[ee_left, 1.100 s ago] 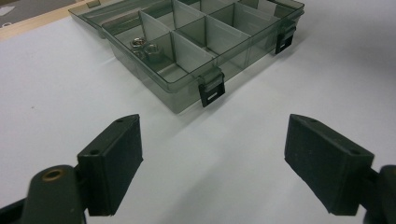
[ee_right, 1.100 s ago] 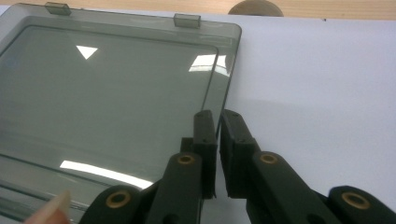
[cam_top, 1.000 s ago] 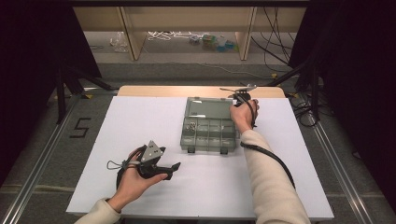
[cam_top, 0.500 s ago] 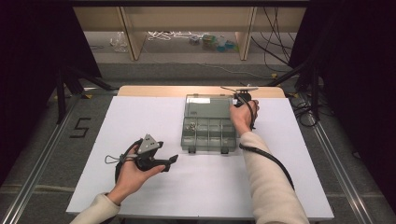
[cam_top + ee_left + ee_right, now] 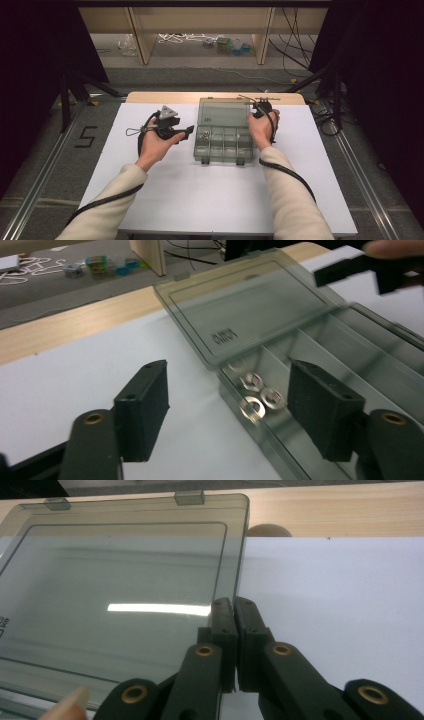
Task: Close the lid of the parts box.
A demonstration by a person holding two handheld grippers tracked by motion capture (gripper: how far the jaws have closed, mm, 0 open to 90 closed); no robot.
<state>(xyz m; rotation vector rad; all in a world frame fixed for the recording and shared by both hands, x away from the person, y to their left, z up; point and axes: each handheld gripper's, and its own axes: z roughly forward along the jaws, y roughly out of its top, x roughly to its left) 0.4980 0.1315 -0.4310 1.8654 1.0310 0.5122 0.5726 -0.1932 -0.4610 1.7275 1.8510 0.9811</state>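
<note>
A grey see-through compartment box [image 5: 223,146] lies open mid-table, its lid [image 5: 223,112] folded back flat. Several metal washers [image 5: 257,396] sit in its near-left compartment. My left gripper [image 5: 186,133] is at the box's left edge, open wide, its jaws [image 5: 232,405] straddling the box wall and the washers. At the lid's right edge my right gripper [image 5: 260,108] is shut. In the right gripper view its jaws [image 5: 234,606] close on the lid's rim [image 5: 241,565], one jaw over the lid, the other over the table.
A white sheet [image 5: 200,200] covers the table, with a wooden strip [image 5: 160,97] along the far edge. Beyond it stand wooden shelf legs [image 5: 140,40], with cables and small items [image 5: 230,45] on the floor. Metal rails [image 5: 360,165] run along both sides.
My left gripper has moved from the table's near left, forward and right, up to the box's left edge. The right gripper has stayed at the lid's right edge.
</note>
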